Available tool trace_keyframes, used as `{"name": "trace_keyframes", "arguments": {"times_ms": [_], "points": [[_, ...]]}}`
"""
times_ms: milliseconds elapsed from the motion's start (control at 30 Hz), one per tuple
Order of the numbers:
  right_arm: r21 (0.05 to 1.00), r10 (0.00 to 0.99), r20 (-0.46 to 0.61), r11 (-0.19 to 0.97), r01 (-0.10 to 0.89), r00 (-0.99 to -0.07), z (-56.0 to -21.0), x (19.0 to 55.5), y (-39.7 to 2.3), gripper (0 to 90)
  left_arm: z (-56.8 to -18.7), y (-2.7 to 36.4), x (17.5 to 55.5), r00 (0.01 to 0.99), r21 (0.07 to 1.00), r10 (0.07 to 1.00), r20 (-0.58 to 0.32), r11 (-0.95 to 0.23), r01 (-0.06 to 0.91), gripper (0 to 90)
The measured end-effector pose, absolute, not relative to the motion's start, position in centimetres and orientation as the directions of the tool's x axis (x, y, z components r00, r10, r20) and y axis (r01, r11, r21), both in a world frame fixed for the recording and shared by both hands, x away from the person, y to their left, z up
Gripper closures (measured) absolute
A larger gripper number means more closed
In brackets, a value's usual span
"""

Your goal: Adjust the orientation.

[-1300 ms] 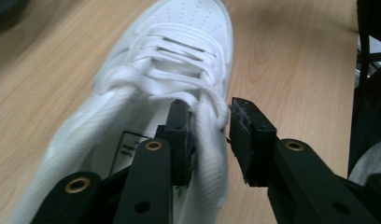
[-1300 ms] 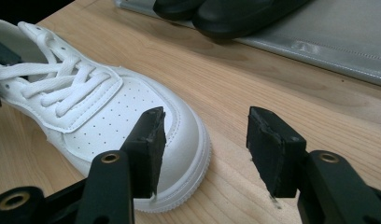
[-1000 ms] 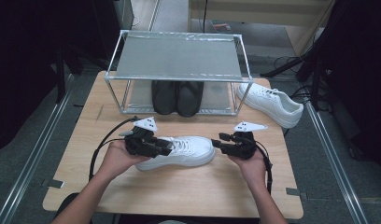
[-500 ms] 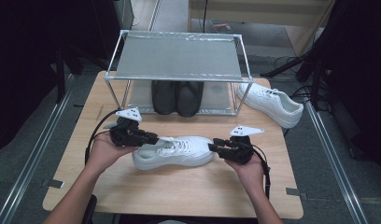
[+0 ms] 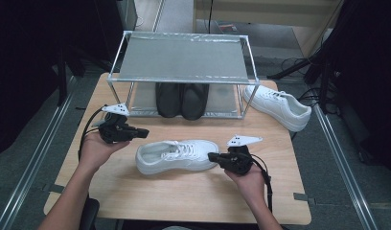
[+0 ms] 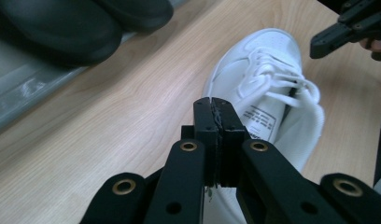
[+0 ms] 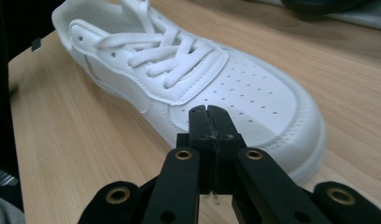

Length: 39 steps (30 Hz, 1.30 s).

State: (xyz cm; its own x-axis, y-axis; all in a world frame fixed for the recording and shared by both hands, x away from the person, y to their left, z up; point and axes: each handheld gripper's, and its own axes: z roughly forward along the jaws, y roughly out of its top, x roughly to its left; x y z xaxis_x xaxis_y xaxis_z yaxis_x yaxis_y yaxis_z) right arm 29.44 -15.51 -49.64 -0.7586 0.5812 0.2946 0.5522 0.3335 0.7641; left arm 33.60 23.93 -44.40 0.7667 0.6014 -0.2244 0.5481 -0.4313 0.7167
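We have the white sneaker (image 5: 177, 156) lying on the wooden table (image 5: 184, 196) between our hands, in front of the shoe rack (image 5: 184, 57). The left gripper (image 5: 142, 131) and the right gripper (image 5: 212, 156) both have jaws pressed together on nothing, just closed, near heel and toe, probably because we released it there.

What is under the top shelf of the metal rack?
Under the metal rack top stands a pair of black shoes on the lower shelf, toes facing the person. The top shelf covers their heel ends, so these cannot be seen.
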Motion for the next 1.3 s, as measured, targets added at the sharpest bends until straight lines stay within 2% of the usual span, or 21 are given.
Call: {"name": "trace_keyframes", "arguments": {"times_ms": [133, 167, 300, 333, 467, 1300], "points": [[0.754, 0.572, 0.299, 0.349, 0.557, -0.764, -49.9, 29.2, -14.8, 90.0, -45.7, 24.5, 34.3, 0.764, 0.718, 0.598, -0.242, -0.420, 0.556, 90.0], [0.749, 0.560, 0.300, 0.363, 0.554, -0.772, -50.1, 29.2, -14.3, 90.0, -46.3, 24.7, 34.8, 0.752, 0.703, 0.595, -0.285, -0.403, 0.586, 90.0], [0.737, 0.558, 0.289, 0.389, 0.553, -0.778, -50.7, 29.2, -13.5, 89.2, -47.2, 24.7, 35.3, 0.744, 0.686, 0.606, -0.282, -0.415, 0.598, 90.0], [0.737, 0.552, 0.294, 0.388, 0.553, -0.780, -50.8, 29.2, -13.4, 89.4, -47.9, 24.6, 35.5, 0.743, 0.676, 0.592, -0.310, -0.412, 0.611, 90.0], [0.738, 0.554, 0.292, 0.388, 0.552, -0.780, -50.8, 29.3, -13.4, 90.0, -49.0, 23.4, 35.2, 0.752, 0.629, 0.596, -0.282, -0.476, 0.614, 90.0], [0.727, 0.585, 0.307, 0.365, 0.581, -0.751, -50.8, 31.3, -13.0, 90.0, -49.2, 23.9, 32.5, 0.728, 0.620, 0.611, -0.310, -0.451, 0.642, 90.0]]}}
